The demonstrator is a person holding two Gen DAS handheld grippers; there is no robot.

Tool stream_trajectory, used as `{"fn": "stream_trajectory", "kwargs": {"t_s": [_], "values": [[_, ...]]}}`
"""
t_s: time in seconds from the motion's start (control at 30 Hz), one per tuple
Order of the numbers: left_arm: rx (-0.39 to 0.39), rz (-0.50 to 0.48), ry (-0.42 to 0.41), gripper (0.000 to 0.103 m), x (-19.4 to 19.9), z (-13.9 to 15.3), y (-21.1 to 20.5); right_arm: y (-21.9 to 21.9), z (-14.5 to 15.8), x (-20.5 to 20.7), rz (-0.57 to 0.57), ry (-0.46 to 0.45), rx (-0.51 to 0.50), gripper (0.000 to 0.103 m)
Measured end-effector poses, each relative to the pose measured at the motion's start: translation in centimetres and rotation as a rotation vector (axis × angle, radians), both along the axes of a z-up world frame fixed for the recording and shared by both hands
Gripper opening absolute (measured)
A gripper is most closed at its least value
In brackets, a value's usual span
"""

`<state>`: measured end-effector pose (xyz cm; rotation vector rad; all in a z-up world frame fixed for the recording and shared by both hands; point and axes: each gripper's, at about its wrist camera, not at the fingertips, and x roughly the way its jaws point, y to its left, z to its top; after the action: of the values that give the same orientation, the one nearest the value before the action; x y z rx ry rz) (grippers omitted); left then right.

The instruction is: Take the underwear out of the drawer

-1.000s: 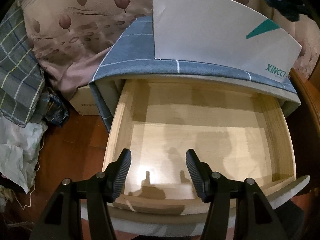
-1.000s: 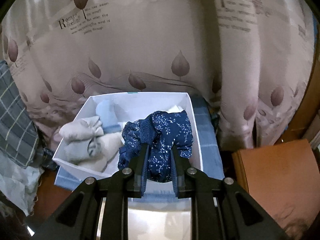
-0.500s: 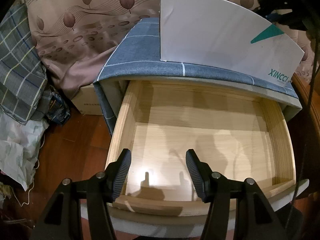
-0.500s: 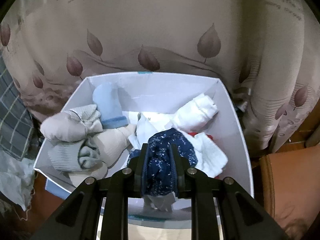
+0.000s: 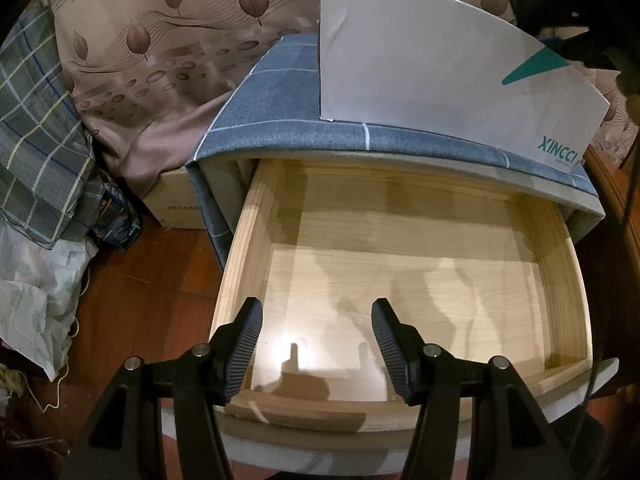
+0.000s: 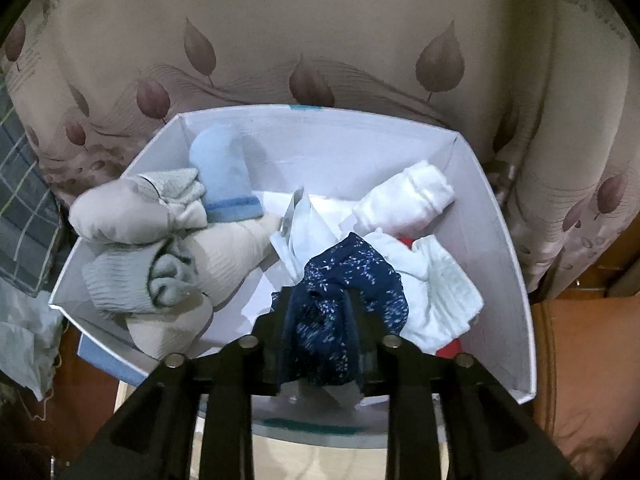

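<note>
Right gripper (image 6: 316,332) lower, jaws opening — navy underwear (image 6: 344,300) between them

Both tools are matte black plastic. The left gripper (image 5: 317,340) has ribbed pads on curved fingers (image 5: 244,344), with silver screws at the pivots. The right gripper (image 6: 320,332) has the same angular black arms and round silver screws.

Leaf-print curtain and clutter all around the nightstand

Behind hangs a beige curtain (image 6: 320,40) with brown leaves. A white box (image 5: 440,72) sits on the blue checked cover (image 5: 280,92), with rolled socks (image 6: 132,212) and white cloths (image 6: 432,280) inside. Plaid fabric (image 5: 36,140) piles up left on the wooden floor (image 5: 140,300), a cardboard carton (image 5: 172,200) beside it.
</note>
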<state>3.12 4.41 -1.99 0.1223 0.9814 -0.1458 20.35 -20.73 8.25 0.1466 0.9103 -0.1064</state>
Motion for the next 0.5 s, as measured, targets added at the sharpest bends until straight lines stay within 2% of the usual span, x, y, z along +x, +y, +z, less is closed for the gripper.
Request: {"fn": "stream_trajectory", "kwargs": {"t_s": [0.03, 0.1, 0.23, 0.3, 0.4, 0.5], "values": [[0.002, -0.001, -0.001, 0.058, 0.0, 0.0, 0.0, -0.2, 0.5, -0.4, -0.007, -0.013, 0.006, 0.038], [0.004, -0.003, -0.001, 0.058, 0.0, -0.2, 0.0, -0.4, 1.3, -1.4, -0.013, -0.041, 0.021, 0.054], [0.004, -0.003, -0.001, 0.058, 0.0, -0.2, 0.0, -0.8, 2.6, -4.7, -0.019, -0.090, 0.033, 0.068], [0.006, -0.001, -0.006, 0.058, -0.1, -0.2, 0.0, -0.9, 2.6, -6.9, -0.026, -0.106, 0.048, 0.078], [0.018, -0.002, -0.013, 0.058, -0.2, -0.3, -0.2, -0.5, 1.5, -10.4, -0.039, -0.115, 0.059, 0.084], [0.018, -0.004, -0.017, 0.058, -0.3, -0.1, -0.3, 0.3, -0.7, -13.4, -0.046, -0.089, 0.060, 0.084]]}}
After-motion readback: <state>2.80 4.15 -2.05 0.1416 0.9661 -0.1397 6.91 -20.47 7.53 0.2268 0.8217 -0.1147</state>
